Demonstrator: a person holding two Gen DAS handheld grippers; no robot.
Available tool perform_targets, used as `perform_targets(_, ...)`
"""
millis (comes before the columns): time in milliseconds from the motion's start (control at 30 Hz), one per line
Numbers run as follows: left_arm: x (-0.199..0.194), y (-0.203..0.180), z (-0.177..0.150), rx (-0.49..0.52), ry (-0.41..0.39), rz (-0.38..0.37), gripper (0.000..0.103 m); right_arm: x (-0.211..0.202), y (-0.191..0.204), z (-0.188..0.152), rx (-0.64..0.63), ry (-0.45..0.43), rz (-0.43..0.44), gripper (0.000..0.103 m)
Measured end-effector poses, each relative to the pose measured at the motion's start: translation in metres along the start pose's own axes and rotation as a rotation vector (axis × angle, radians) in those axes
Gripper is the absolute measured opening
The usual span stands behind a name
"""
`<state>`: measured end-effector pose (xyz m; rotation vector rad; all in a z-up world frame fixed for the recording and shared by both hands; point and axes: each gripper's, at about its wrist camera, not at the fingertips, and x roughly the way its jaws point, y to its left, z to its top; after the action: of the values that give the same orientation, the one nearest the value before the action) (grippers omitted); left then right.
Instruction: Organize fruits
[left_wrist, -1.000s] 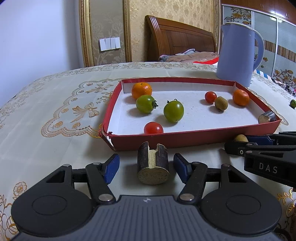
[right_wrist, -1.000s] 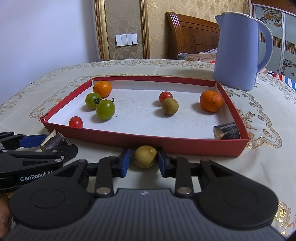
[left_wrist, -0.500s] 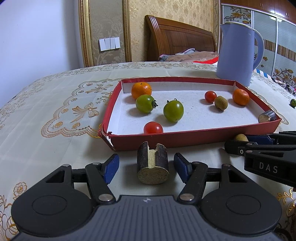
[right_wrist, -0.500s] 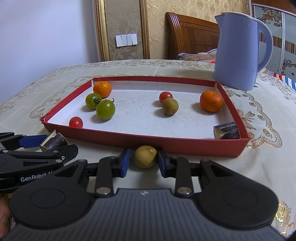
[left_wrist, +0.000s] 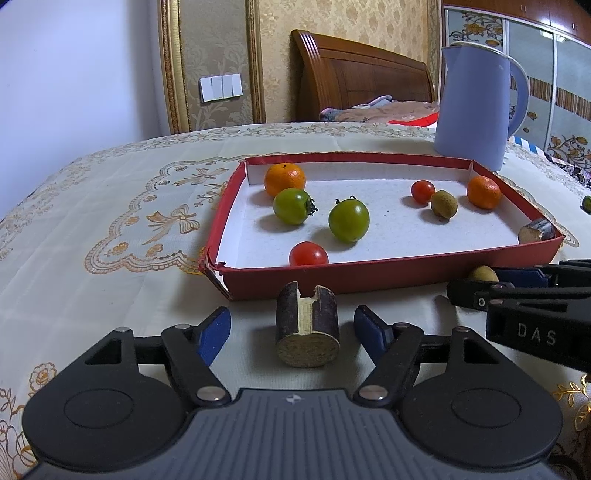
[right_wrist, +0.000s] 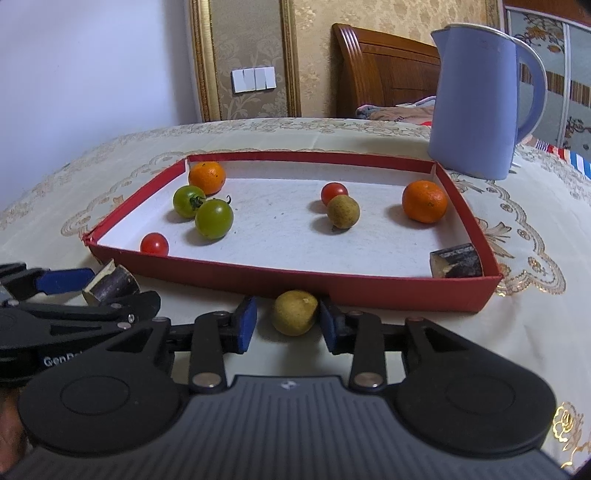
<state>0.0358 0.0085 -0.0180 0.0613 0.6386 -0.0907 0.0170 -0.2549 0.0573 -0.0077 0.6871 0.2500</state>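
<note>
A short dark-skinned sugarcane piece (left_wrist: 306, 328) stands on the tablecloth in front of the red tray (left_wrist: 369, 275). My left gripper (left_wrist: 291, 321) straddles it, open and opening, with a gap on each side. A yellow-brown round fruit (right_wrist: 294, 312) lies between the blue pads (right_wrist: 246, 325) of my right gripper (right_wrist: 288, 325). Its jaws are opening, with a clear gap on the left side. Each gripper shows in the other's view: the right gripper (left_wrist: 517, 291) and the left gripper (right_wrist: 66, 288). The tray (right_wrist: 295, 277) holds two oranges, two green tomatoes, two red tomatoes, a brown fruit and a cane piece.
A tall blue jug (left_wrist: 476, 103) stands behind the tray's far right corner. A small green fruit (left_wrist: 586, 203) lies at the right edge of the cloth. A wooden bed head and a wall are beyond the table.
Both grippers' jaws have spread slightly wider. The left pads stand further from the sugarcane piece, and the right pads have drawn off the round fruit. Neither hand has shifted.
</note>
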Motion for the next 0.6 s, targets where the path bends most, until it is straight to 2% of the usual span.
perform_targets(300, 0.0004, -0.0014, 0.0, 0.005, 0.001, 0.003, 0.073, 0.0002, 0.0037, -0.0004, -0.015, 0.001, -0.007, 0.036)
perform_targets(600, 0.0006, -0.0014, 0.0001, 0.005, 0.002, 0.006, 0.075, 0.0, 0.0025, -0.001, -0.01, -0.002, -0.014, 0.03)
